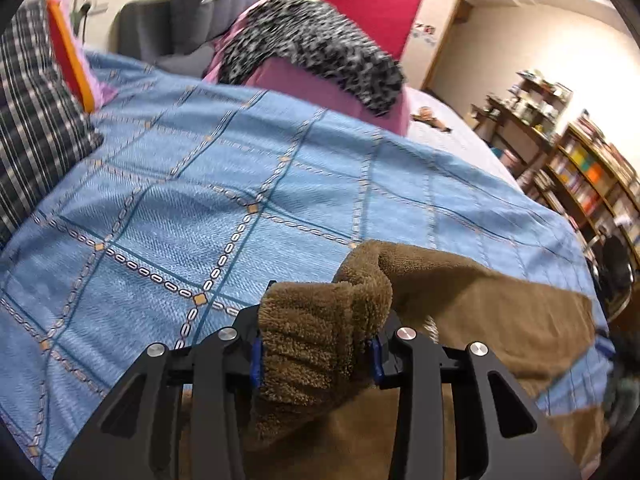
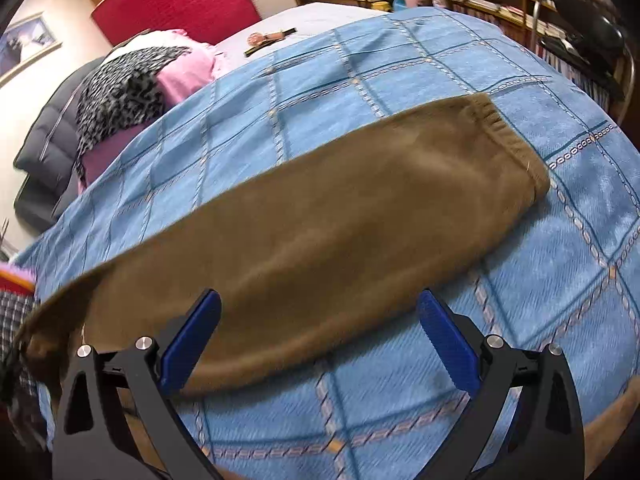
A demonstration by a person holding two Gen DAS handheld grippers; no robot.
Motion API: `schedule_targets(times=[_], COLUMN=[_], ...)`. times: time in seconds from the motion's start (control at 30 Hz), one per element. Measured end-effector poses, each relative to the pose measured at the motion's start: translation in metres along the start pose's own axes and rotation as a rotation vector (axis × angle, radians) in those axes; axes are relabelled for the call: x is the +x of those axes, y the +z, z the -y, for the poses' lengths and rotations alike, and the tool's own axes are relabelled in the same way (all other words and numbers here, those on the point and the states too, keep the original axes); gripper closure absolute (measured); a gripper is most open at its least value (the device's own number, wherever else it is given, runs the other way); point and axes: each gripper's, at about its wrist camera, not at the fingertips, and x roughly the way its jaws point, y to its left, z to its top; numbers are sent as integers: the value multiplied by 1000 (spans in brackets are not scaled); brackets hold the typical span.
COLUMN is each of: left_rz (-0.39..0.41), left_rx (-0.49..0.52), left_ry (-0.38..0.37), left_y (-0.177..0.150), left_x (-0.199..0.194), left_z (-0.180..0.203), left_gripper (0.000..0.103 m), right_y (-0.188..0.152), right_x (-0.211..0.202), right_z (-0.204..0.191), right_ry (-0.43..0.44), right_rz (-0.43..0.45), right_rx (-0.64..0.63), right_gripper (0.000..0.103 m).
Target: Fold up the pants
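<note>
Brown fleece is bunched between the fingers of the left gripper, which is pinching a gathered end of the pants; the cloth trails from the jaws toward 3 o'clock over the blue checked bedspread. Right gripper: jaws spread wide, holding nothing. In its view one pant leg lies flat from 8 o'clock to 2 o'clock, its near edge between the blue pads. Leopard-print cloth sits on a pink pillow at 12 o'clock.
</note>
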Motion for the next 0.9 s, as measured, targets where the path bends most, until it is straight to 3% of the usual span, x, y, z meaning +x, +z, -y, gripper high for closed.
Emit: schedule_targets(times=[0.23,0.5,0.67,0.9], left_rz=[37,40,48,76], left_rx=[11,62,113,115], left_ry=[-37,21,4,-19], left_y=[-26,-54,-66,-73], left_x=[-51,-92,-113,-135], left_z=[6,10,18,13], left_gripper=[66,65,65,65], right_y=[46,108,130,145], right_x=[20,49,60,72], right_z=[32,79,107,122], right_ry=[-21,-38,27,23], right_rz=[-2,-31,-55,-92], right_rx=[73,231,365,405], right_gripper=[3,3,3,9])
